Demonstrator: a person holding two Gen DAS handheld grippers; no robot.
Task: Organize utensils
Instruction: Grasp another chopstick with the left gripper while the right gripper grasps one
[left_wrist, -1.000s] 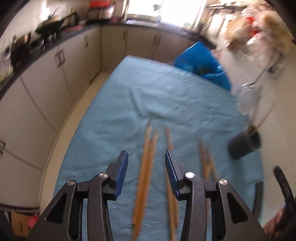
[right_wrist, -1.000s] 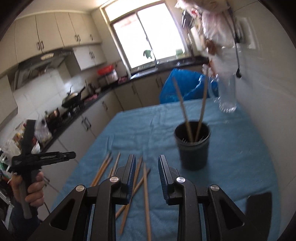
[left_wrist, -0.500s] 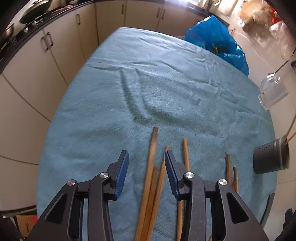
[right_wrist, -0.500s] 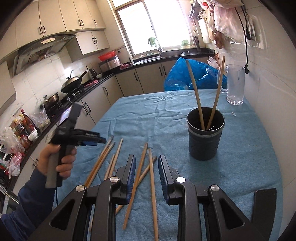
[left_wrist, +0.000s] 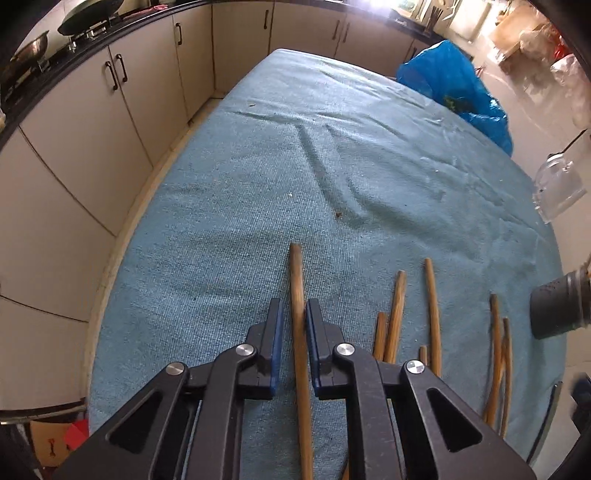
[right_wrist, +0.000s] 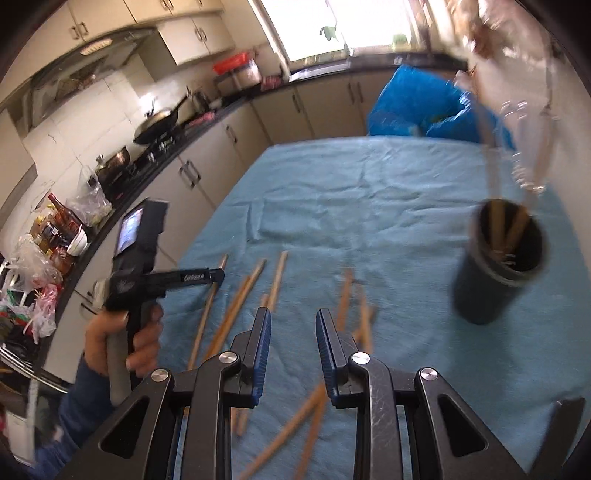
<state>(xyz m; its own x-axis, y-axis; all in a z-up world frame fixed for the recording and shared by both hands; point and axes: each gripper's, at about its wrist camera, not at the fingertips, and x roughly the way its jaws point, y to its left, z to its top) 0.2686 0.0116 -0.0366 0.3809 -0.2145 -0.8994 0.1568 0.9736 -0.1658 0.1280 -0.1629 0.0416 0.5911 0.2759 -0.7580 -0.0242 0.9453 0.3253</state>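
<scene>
Where jaws gaped before, left gripper (left_wrist: 293, 325) now pinches chopstick (left_wrist: 297, 295), right gripper (right_wrist: 293, 332) wide, empty.

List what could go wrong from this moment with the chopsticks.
The left gripper pinches one chopstick near its far end, so the long free length may swing or slip when lifted. The holder already has sticks leaning inside; a careless drop could tip it. The open right gripper hovers over loose chopsticks and could scatter them.

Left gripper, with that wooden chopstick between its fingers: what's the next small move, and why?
Probably finish closing, then lift. The left gripper straddles the long wooden chopstick, which lies on the blue cloth with a sliver of gap beside it. The dark cylindrical holder, already holding chopsticks, is the likely destination.
</scene>
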